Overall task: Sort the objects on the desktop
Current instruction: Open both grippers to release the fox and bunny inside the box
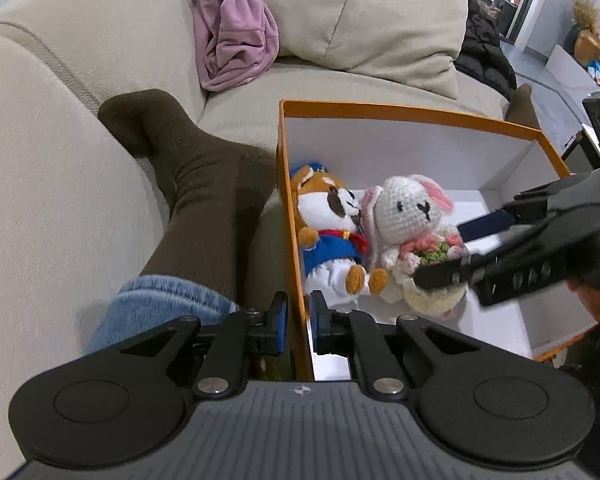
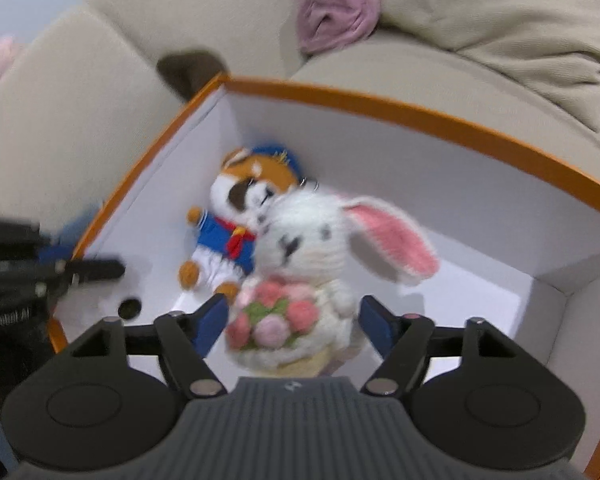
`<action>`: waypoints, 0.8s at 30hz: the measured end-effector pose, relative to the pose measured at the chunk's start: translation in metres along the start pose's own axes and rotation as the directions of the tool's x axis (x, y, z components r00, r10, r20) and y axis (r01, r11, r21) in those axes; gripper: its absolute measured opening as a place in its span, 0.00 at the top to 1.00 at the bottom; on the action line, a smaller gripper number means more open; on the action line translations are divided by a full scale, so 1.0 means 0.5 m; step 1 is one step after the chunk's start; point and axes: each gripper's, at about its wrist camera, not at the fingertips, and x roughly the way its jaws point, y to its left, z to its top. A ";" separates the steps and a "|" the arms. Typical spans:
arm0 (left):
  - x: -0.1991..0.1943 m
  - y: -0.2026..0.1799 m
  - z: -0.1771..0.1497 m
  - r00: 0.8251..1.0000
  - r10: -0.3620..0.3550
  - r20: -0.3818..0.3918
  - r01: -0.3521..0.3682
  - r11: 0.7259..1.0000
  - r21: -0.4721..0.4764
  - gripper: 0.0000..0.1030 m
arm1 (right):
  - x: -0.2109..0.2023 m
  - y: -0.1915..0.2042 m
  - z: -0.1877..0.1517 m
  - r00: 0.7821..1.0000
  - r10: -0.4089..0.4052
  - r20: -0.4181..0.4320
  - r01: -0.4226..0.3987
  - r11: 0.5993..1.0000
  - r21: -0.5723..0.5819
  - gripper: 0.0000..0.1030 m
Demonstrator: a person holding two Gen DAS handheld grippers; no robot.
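An orange-rimmed box [image 1: 404, 111] with white inside sits on a beige sofa; it also shows in the right wrist view [image 2: 420, 110]. In it lies a fox plush in a blue sailor suit [image 1: 332, 236] [image 2: 236, 232]. A white crochet rabbit with a pink bouquet [image 1: 412, 224] [image 2: 300, 276] stands beside it. My left gripper [image 1: 299, 322] is shut on the box's left wall. My right gripper [image 2: 292, 320] [image 1: 456, 250] is open, its fingers either side of the rabbit's body, pads apart from it.
A person's leg in a brown sock [image 1: 188, 168] and jeans [image 1: 160, 304] lies left of the box. A crumpled pink cloth [image 1: 232, 32] and a beige cushion [image 1: 372, 16] lie on the sofa behind. A black jacket [image 1: 484, 52] is at the right.
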 end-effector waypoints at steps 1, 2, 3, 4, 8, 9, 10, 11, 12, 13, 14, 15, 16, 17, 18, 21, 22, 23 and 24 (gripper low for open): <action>0.004 -0.002 0.001 1.000 0.002 -0.005 -0.002 1.000 0.001 0.89 | -0.003 0.005 -0.007 1.000 -0.016 -0.022 0.016 1.000 -0.006 0.23; 0.009 -0.003 0.002 1.000 0.002 -0.011 -0.002 1.000 0.004 0.89 | -0.002 0.010 -0.004 0.999 -0.022 -0.038 0.022 1.000 -0.013 0.23; 0.013 -0.003 0.001 1.000 -0.004 -0.013 0.004 1.000 0.007 0.89 | -0.004 0.017 -0.006 0.999 -0.026 -0.048 0.025 0.999 -0.028 0.23; 0.015 -0.007 -0.002 1.000 0.002 -0.008 -0.002 1.000 0.013 0.89 | -0.002 0.021 -0.005 0.998 -0.030 -0.060 0.028 0.999 -0.042 0.23; 0.016 -0.013 -0.007 1.000 0.017 0.006 -0.017 0.999 0.049 0.89 | 0.003 0.010 0.000 0.998 -0.030 -0.057 0.030 1.000 -0.001 0.30; 0.015 -0.013 -0.008 1.000 0.017 0.008 -0.017 0.999 0.052 0.89 | 0.005 -0.003 0.010 0.999 -0.016 -0.038 0.017 0.999 0.037 0.30; 0.014 -0.012 -0.008 1.000 0.013 0.009 -0.014 0.999 0.052 0.89 | 0.007 -0.016 0.019 1.000 -0.002 -0.013 0.003 0.997 0.075 0.32; 0.013 -0.011 -0.008 1.000 0.010 0.010 -0.011 0.998 0.054 0.89 | 0.009 -0.027 0.026 1.000 0.008 0.008 -0.009 0.994 0.107 0.33; 0.013 -0.009 -0.009 1.000 0.007 0.012 -0.008 0.999 0.054 0.89 | 0.012 -0.038 0.035 0.999 0.016 0.030 -0.020 0.989 0.144 0.34; 0.013 -0.009 -0.009 1.000 0.006 0.013 -0.006 0.999 0.054 0.89 | 0.015 -0.047 0.041 0.999 0.017 0.050 -0.025 0.984 0.174 0.36; 0.013 -0.009 -0.009 1.000 0.005 0.014 -0.006 0.998 0.055 0.89 | 0.017 -0.053 0.046 0.998 0.017 0.067 -0.030 0.980 0.197 0.38; 0.012 -0.011 -0.009 1.000 0.006 0.017 -0.007 0.998 0.059 0.89 | 0.021 -0.060 0.050 0.996 0.018 0.086 -0.037 0.974 0.224 0.40; 0.011 -0.013 -0.009 1.000 0.007 0.020 -0.008 0.998 0.064 0.89 | 0.024 -0.063 0.055 0.995 0.016 0.096 -0.040 0.968 0.247 0.44; 0.010 -0.014 -0.008 1.000 0.007 0.022 -0.008 0.998 0.067 0.89 | 0.030 -0.065 0.058 0.995 0.017 0.097 -0.042 0.963 0.267 0.44; 0.010 -0.016 -0.008 1.000 0.005 0.022 -0.006 0.998 0.070 0.89 | 0.032 -0.064 0.059 0.995 0.018 0.102 -0.045 0.962 0.269 0.44; 0.009 -0.019 -0.012 1.000 0.009 0.023 -0.011 0.997 0.082 0.89 | 0.029 -0.058 0.060 0.995 0.015 0.103 -0.041 0.966 0.256 0.44; 0.008 -0.020 -0.013 1.000 0.010 0.024 -0.012 0.996 0.086 0.89 | 0.024 -0.057 0.061 0.995 0.013 0.098 -0.037 0.968 0.248 0.43; 0.008 -0.021 -0.014 1.000 0.009 0.025 -0.011 0.996 0.087 0.88 | 0.016 -0.055 0.061 0.996 0.018 0.088 -0.038 0.972 0.231 0.41; 0.008 -0.021 -0.014 1.000 0.008 0.026 -0.010 0.996 0.087 0.88 | 0.002 -0.055 0.061 0.996 0.015 0.083 -0.032 0.977 0.209 0.40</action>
